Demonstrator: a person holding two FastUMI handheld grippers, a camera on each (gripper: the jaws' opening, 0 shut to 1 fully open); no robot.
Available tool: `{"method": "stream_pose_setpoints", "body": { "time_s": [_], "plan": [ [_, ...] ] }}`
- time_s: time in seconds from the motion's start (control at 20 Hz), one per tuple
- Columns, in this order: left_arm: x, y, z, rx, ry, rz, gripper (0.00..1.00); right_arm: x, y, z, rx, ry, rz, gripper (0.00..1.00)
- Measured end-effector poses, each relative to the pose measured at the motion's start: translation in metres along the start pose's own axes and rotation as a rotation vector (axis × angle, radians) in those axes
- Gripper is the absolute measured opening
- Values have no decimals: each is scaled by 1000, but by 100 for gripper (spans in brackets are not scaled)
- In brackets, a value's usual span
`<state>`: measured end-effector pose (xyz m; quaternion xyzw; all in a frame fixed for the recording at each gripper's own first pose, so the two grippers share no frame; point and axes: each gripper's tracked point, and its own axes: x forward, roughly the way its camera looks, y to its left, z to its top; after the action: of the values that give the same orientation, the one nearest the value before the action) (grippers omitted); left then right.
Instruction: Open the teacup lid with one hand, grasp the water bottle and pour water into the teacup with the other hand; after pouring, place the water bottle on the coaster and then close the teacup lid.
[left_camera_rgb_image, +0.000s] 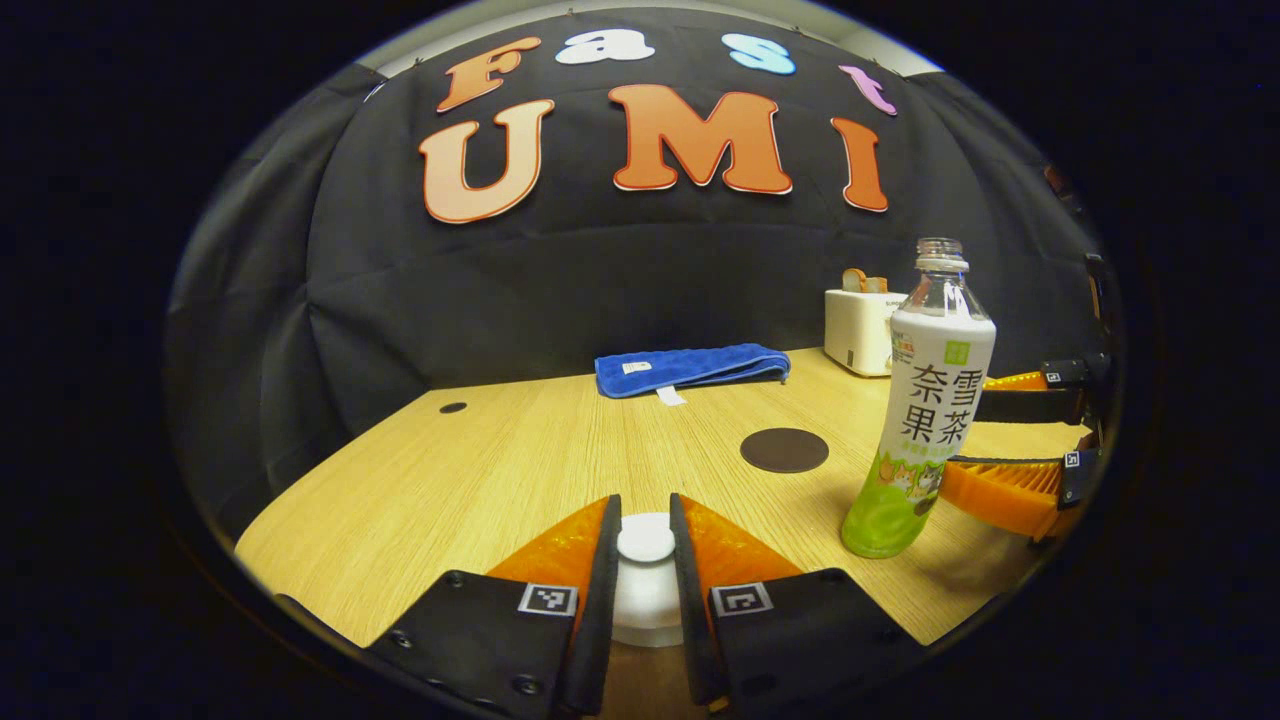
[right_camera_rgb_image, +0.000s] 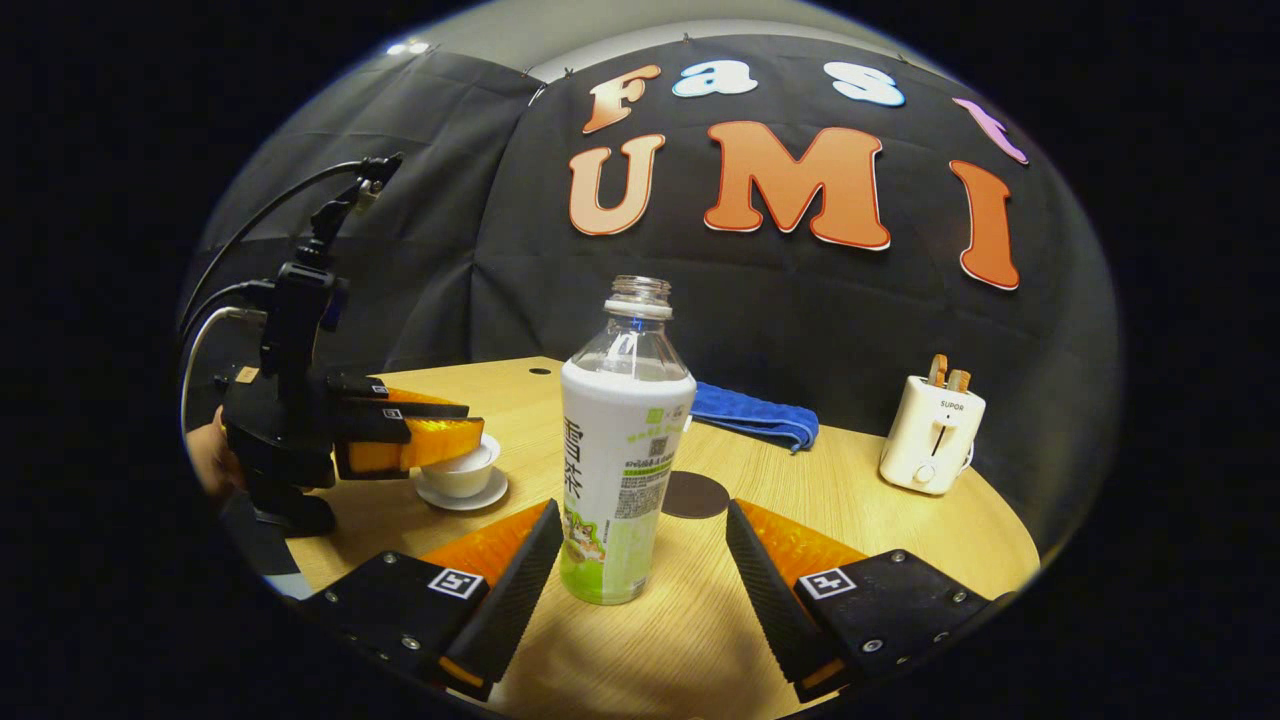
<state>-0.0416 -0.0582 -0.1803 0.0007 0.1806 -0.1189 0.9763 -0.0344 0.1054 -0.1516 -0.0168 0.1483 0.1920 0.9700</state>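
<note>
In the left gripper view my left gripper (left_camera_rgb_image: 645, 502) is shut on the knob of the white teacup lid (left_camera_rgb_image: 646, 545), which sits low between its orange fingers. From the right gripper view, that left gripper (right_camera_rgb_image: 468, 428) rests over the white teacup (right_camera_rgb_image: 462, 478) on its saucer (right_camera_rgb_image: 465, 499). The uncapped water bottle (right_camera_rgb_image: 622, 450) stands upright on the table. My right gripper (right_camera_rgb_image: 642, 508) is open, one finger on each side of the bottle's base, not pressing. The dark round coaster (right_camera_rgb_image: 695, 495) lies just behind the bottle (left_camera_rgb_image: 920, 420), to its left in the left gripper view (left_camera_rgb_image: 784, 450).
A folded blue towel (left_camera_rgb_image: 690, 368) lies at the back of the wooden table (left_camera_rgb_image: 480, 480). A white toaster (right_camera_rgb_image: 932, 432) with toast stands at the back right. A hand holds the left gripper's handle at the table's left edge.
</note>
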Motion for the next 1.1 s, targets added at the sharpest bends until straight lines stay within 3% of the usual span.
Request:
{"method": "stream_pose_setpoints", "body": {
  "time_s": [0.2,0.6,0.75,1.0,1.1],
  "plan": [
    [1,0,1,17,1,3,31,5,2,-3,5,9,12,98],
    [-5,29,34,-40,-86,75,35,24,11,-1,56,15,49,95],
    [-9,43,45,-36,-115,107,31,31,15,-1,84,27,69,89],
    [-13,54,45,-56,-124,132,35,39,20,-1,88,43,77,82],
    [-14,58,46,-60,-130,135,31,40,22,-1,95,51,82,67]
  ]
}}
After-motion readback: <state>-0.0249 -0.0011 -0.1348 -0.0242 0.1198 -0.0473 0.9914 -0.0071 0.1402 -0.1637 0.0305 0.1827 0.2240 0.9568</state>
